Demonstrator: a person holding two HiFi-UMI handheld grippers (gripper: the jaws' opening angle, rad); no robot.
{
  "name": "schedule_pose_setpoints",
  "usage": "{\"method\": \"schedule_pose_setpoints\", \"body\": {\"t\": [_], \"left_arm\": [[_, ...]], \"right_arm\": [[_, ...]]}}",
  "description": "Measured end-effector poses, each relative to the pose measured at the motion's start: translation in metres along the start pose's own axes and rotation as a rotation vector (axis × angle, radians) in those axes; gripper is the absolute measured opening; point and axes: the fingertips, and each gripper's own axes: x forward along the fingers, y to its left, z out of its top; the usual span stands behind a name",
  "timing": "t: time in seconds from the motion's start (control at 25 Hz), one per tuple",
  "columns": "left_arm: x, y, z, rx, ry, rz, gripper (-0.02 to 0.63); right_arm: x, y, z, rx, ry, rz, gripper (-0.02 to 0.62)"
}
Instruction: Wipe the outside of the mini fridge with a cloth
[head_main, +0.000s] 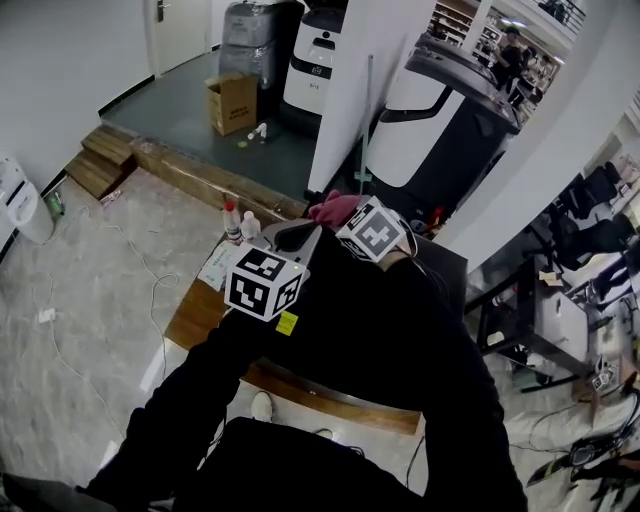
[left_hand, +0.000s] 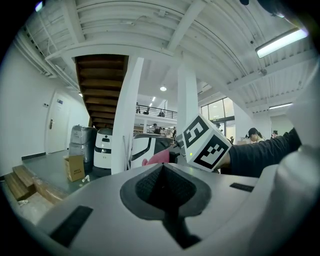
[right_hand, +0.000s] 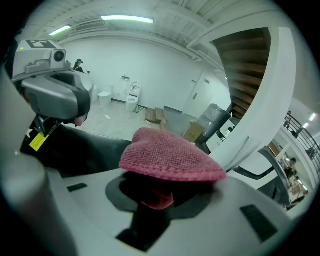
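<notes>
Your right tool (right_hand: 154, 196) is closed on the pink cloth (right_hand: 170, 155), and the cloth bulges out above its jaws. Your left tool (left_hand: 162, 170) has its jaws together, with nothing between them. Both tools are just beside each other, over the wooden desk (head_main: 195, 315).

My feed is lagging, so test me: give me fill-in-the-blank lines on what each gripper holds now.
The right gripper is shut on a ____ cloth.
The left gripper is shut and holds ____.
The person's sleeves are ____.
Missing words: pink; nothing; black.
</notes>
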Motion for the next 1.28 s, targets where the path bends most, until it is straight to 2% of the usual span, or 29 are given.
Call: {"method": "schedule_pose_setpoints", "body": {"t": [0.32, 0.92, 1.28], "left_arm": [[0.01, -0.034, -0.012, 0.016, 0.023, -0.046, 0.006], [0.044, -0.176, -0.008, 0.049, 0.03, -0.153, 0.006], [0.055, -0.248, -0.007, 0.066, 0.024, -0.197, 0.006]], "right_arm": [[-0.014, 0.0, -0.029, 0.001, 0.031, -0.014, 0.11], [-0.126, -0.016, -0.159, 0.097, 0.076, -0.092, 0.11], [-0.192, -0.024, -0.239, 0.157, 0.114, -0.154, 0.11]]}}
